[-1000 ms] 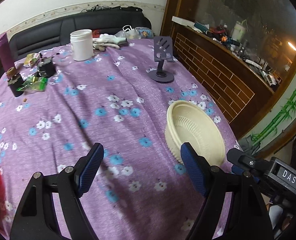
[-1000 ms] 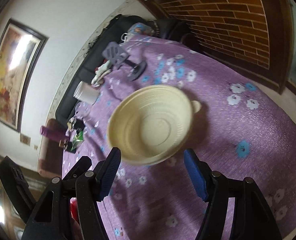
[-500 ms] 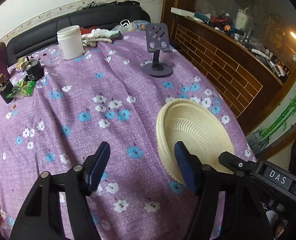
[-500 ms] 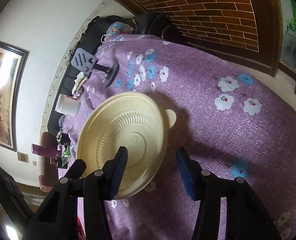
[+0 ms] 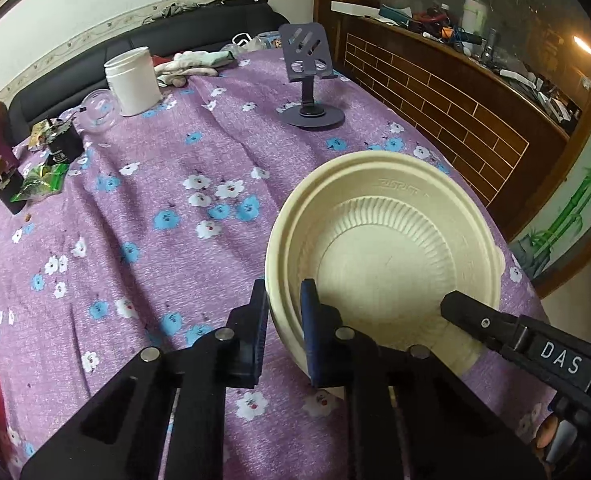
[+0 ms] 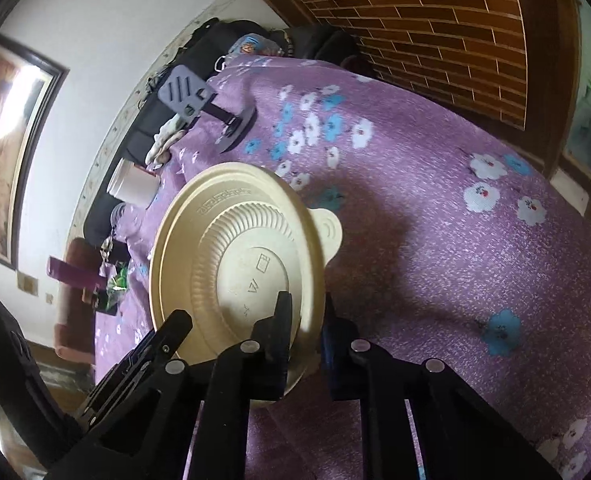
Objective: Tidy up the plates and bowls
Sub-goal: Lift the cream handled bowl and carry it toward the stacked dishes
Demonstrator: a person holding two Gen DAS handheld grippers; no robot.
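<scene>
Bowl [image 5: 383, 256]: cream, ribbed, tab on rim | left gripper [image 5: 285, 312], right gripper [image 6: 305, 328]: just closed, clamping rim

A purple floral tablecloth [image 5: 143, 248] carries a cream bowl [image 5: 387, 256], white jar [image 5: 133, 80] and phone stand [image 5: 309, 76].

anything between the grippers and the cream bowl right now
Nothing visible. The left hand-held gripper is already shut on the cream bowl's near rim, and the right hand-held gripper on its rim too.

white jar [image 5: 132, 81], phone stand [image 5: 310, 80], floral purple tablecloth [image 5: 155, 184], black sofa [image 5: 199, 46]
</scene>
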